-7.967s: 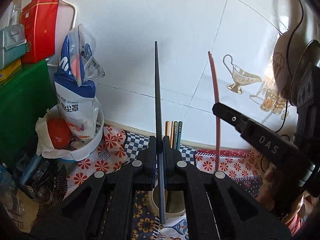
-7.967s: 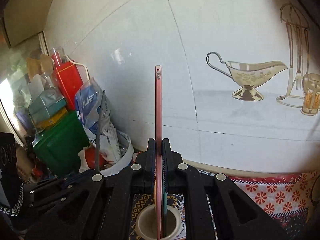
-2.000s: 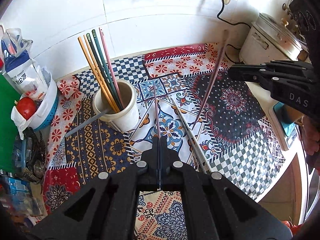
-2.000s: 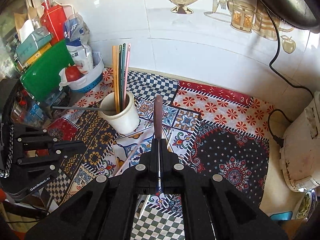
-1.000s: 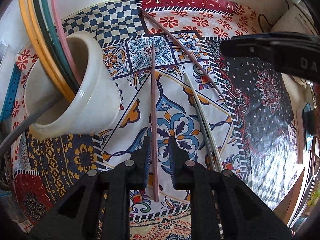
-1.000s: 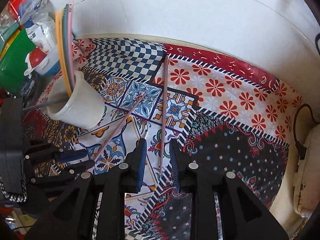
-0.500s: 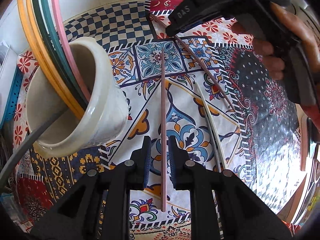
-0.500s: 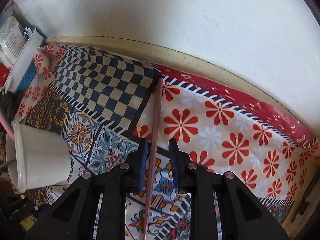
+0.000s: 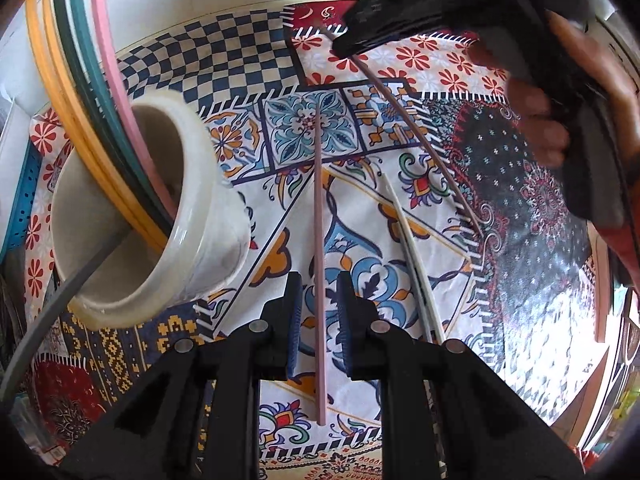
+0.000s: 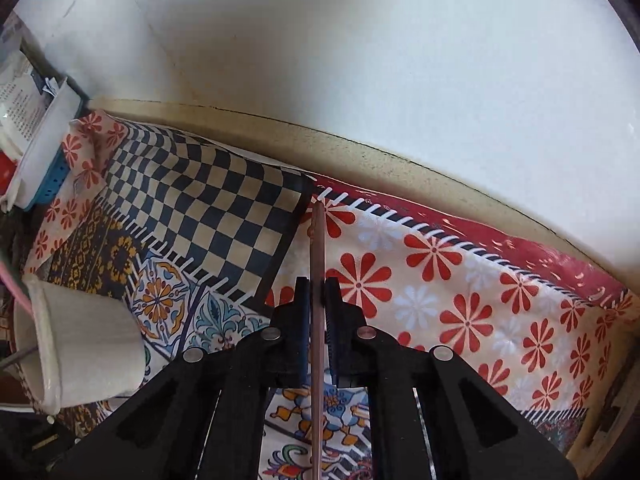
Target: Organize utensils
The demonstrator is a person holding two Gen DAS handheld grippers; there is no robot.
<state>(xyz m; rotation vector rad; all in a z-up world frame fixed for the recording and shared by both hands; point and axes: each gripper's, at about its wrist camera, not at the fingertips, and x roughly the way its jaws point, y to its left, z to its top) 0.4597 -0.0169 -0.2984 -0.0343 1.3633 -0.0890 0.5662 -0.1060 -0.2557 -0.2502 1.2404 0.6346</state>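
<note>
**Now the right tool pinches a chopstick**

Just now the right tool [image 10: 316,300] has been closing its jaws, and its pads meet a thin brownish-pink chopstick [image 10: 318,240] lying on the patterned desk [image 10: 440,280] cloth; lifting it looks next. The left tool [image 9: 316,304] stands slightly spread astride a straight pink chopstick [image 9: 319,200], not gripping. Other coloured chopsticks lean in the cream ceramic cup [image 9: 200,220] nearby.

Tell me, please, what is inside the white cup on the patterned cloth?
The white cup holds several long chopsticks: orange, dark green and pink. A grey stick leans out over its rim. Their lower ends and the cup's bottom are hidden by its wall.
</note>
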